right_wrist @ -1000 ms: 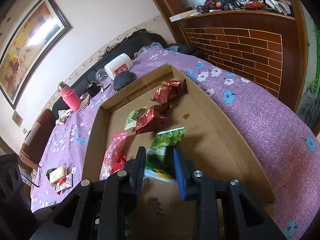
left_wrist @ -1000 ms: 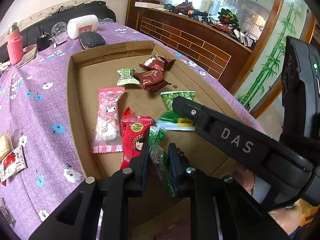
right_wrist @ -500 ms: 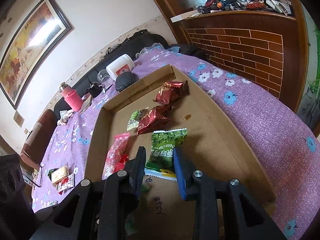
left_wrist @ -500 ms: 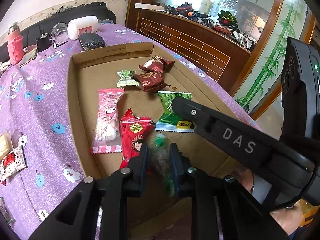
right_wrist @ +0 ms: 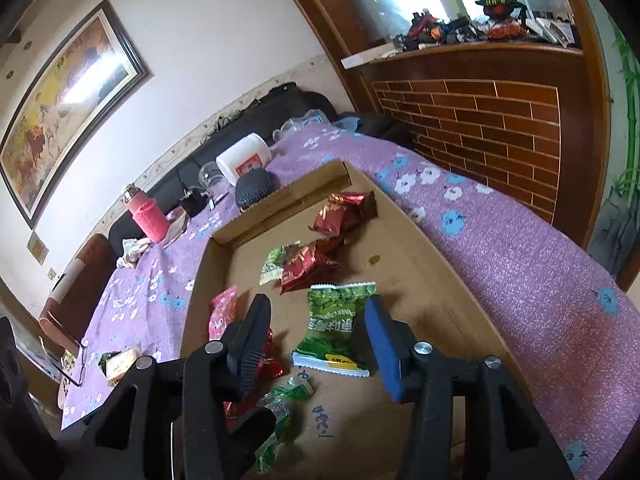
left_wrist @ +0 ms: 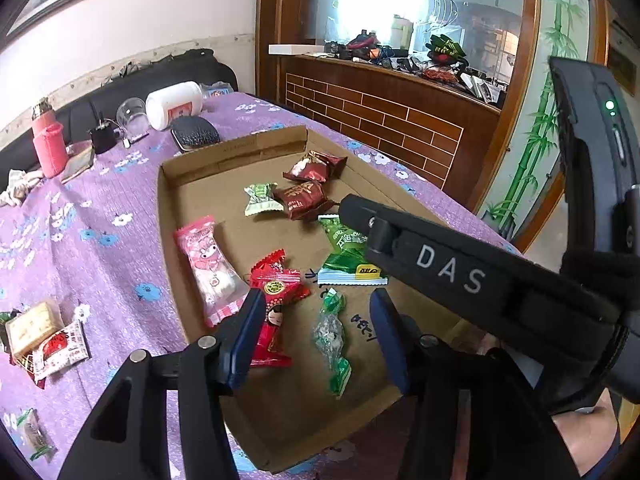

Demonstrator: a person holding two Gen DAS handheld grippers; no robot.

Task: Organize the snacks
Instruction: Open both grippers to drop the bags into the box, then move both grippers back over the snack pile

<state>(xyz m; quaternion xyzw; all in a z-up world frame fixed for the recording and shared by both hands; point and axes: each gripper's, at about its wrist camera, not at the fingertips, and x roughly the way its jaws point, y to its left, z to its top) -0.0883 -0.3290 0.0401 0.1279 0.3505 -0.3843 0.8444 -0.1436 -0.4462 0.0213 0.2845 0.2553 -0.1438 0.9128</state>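
Left tongs (left_wrist: 318, 316) spread wide, nothing held; clear-green candy (left_wrist: 334, 340) lies loose between them on the box (left_wrist: 168, 216) floor. Right tongs (right_wrist: 316, 332) also open, hovering over the green pack (right_wrist: 334, 330). Left view alone shows the loose packets (left_wrist: 44, 340) on the table (left_wrist: 80, 216) outside the box; right view alone shows the painting (right_wrist: 64, 96).

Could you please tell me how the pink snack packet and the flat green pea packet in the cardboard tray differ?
The pink snack packet is long, narrow and puffy; the green pea packet is broader and flatter. The pink one lies near the cardboard tray's left wall, the green one toward the right. Both lie loose on the tray floor, ungripped.
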